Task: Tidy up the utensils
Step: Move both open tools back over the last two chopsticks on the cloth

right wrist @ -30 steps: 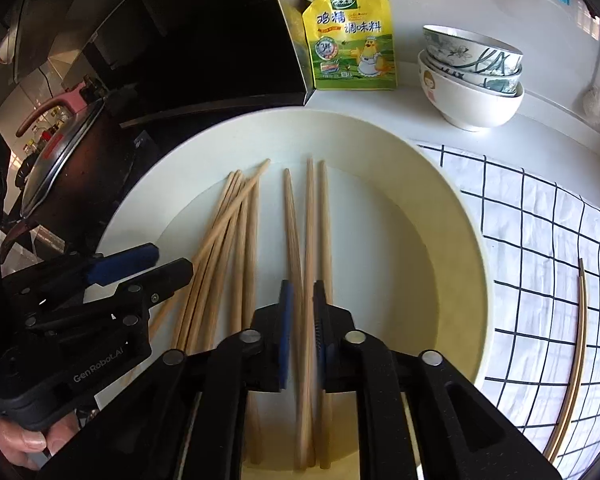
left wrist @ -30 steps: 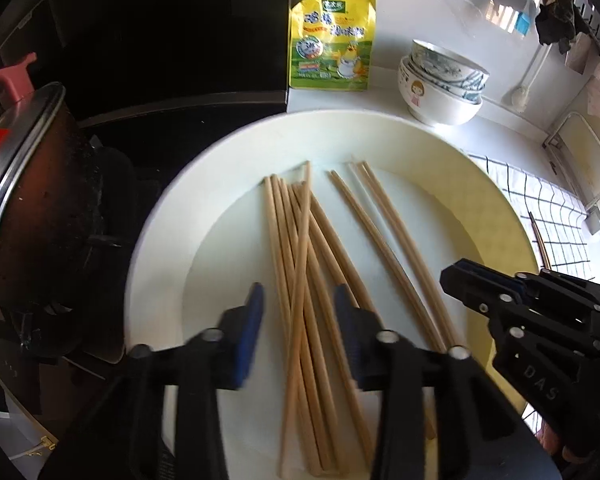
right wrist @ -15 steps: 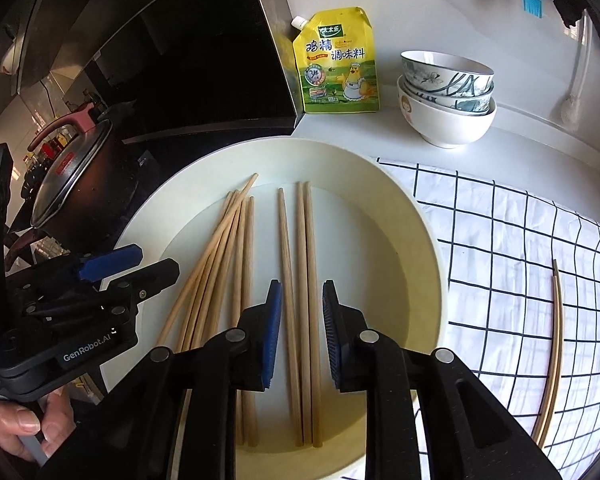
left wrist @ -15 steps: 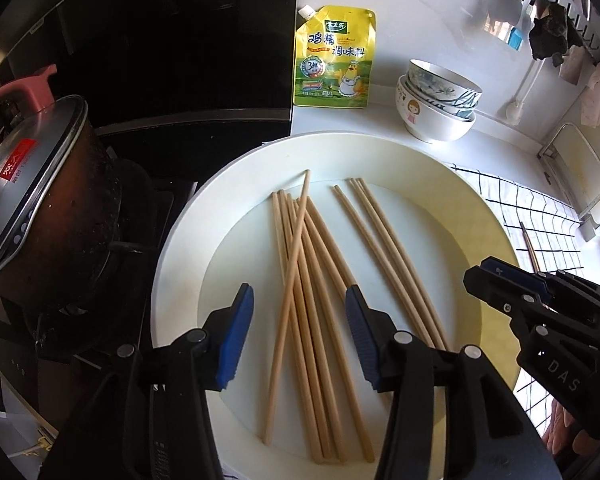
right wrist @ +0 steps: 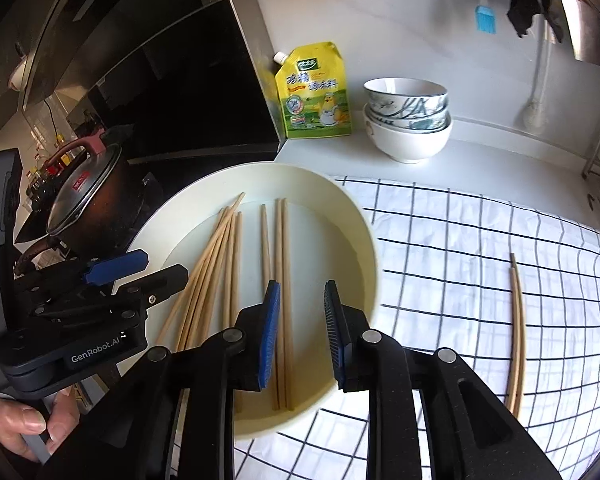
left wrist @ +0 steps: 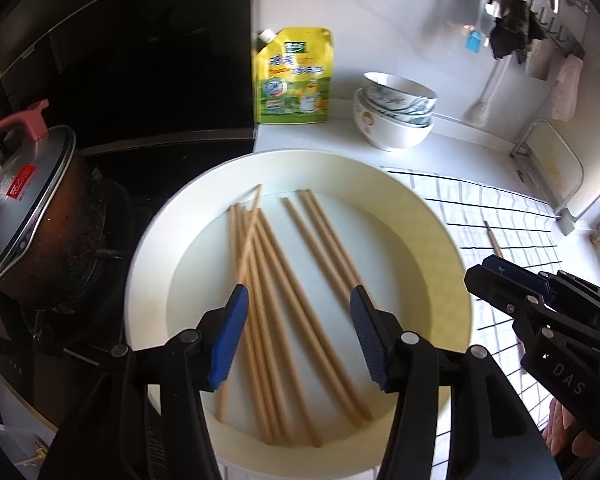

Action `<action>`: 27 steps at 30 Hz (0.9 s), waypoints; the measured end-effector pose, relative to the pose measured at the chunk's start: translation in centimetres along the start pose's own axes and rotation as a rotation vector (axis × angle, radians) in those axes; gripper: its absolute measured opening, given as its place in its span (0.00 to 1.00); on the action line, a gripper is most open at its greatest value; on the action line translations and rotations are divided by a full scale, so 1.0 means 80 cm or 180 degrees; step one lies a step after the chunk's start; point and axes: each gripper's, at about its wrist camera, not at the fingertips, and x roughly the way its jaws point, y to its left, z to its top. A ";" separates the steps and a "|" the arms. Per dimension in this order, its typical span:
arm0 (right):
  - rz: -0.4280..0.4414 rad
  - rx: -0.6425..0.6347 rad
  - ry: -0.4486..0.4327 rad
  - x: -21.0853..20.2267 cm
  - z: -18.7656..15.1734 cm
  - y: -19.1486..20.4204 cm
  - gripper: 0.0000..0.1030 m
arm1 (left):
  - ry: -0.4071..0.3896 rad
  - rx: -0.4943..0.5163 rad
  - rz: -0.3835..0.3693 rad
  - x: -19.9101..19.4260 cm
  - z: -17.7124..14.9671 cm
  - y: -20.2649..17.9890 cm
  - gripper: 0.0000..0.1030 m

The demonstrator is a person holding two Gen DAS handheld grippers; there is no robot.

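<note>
The chopsticks (left wrist: 284, 300) lie loose in the wide cream plate (left wrist: 440, 240) at the centre of both frames: a crossed bundle toward the left of the plate and three straighter ones to its right. Two more chopsticks (right wrist: 518, 332) already rest on the checked cloth (right wrist: 480, 240) at the right of the right-wrist frame. The left gripper (left wrist: 296, 334) hangs above the bundle with its jaws about half spread and opening, nothing between them. The right gripper (right wrist: 302, 334) hangs over the straight ones with its jaws narrowly parted and holding nothing. The step in hand looks like picking the next chopstick to move to the cloth; that calls for lowering onto a single stick and closing squarely. Beyond the plate, a yellow pouch (left wrist: 294, 76) and stacked bowls (left wrist: 396, 114) stand on the tabletop (left wrist: 340, 136), with a lidded pot (left wrist: 32, 208) at left.
</note>
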 end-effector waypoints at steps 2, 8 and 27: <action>-0.0024 0.0036 -0.0033 -0.012 -0.004 -0.010 0.21 | -0.0008 0.0037 -0.0028 -0.004 -0.001 -0.013 0.51; -0.0141 0.0149 -0.0120 -0.048 -0.021 -0.048 0.22 | -0.0055 0.0160 -0.0134 -0.016 -0.007 -0.063 0.52; -0.0506 0.0678 -0.0190 -0.128 -0.090 -0.212 0.23 | -0.0001 0.0588 -0.0452 -0.021 -0.029 -0.241 0.52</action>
